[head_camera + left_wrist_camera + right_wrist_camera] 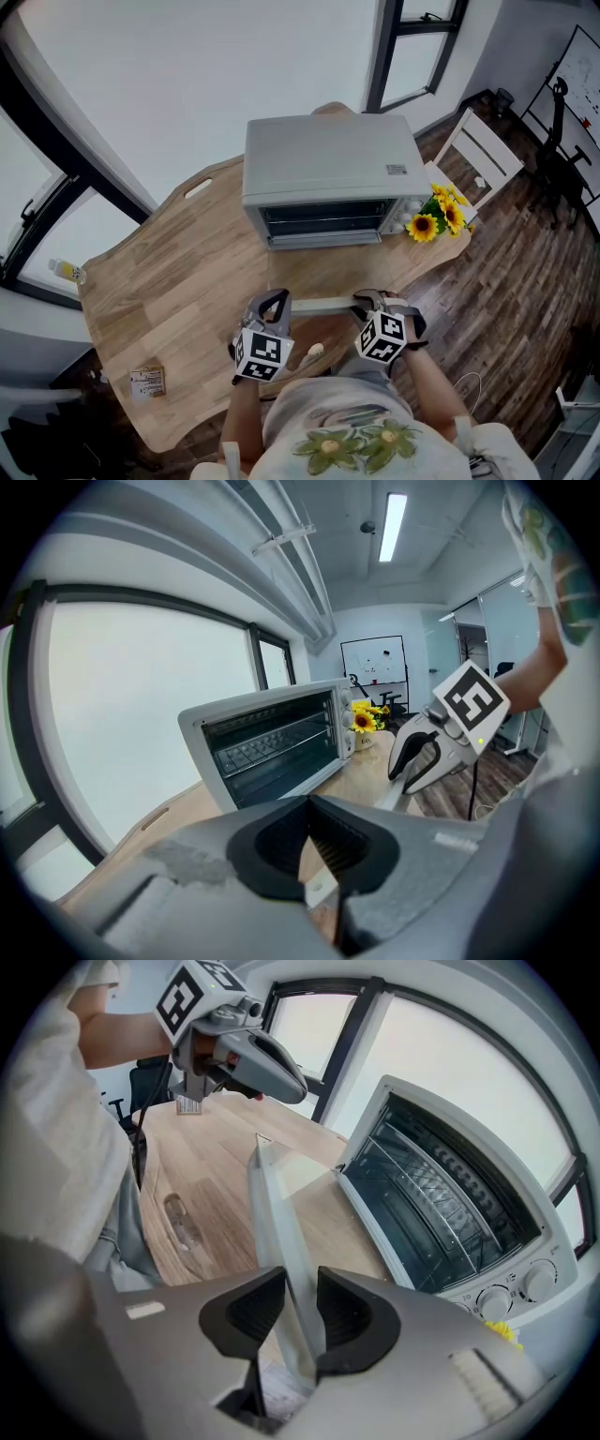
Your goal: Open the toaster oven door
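Between the right gripper's (300, 1305) fingers (354, 1309), which stand apart, runs the handle (274, 1222) of the toaster oven door (319, 277), with a gap showing on one side. At the handle's other end, the left gripper's (309, 841) fingers (277, 841) are pressed together. That door lies swung down flat over the tabletop (169, 291), before the toaster oven (328, 169); sunflowers (436, 217) stand beside it.

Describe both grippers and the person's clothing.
The left gripper and right gripper are grey, curved shells; each carries a white cube with black square markers. Their fingers have black ribbed pads. The person's shirt is white, with yellow-green flowers.
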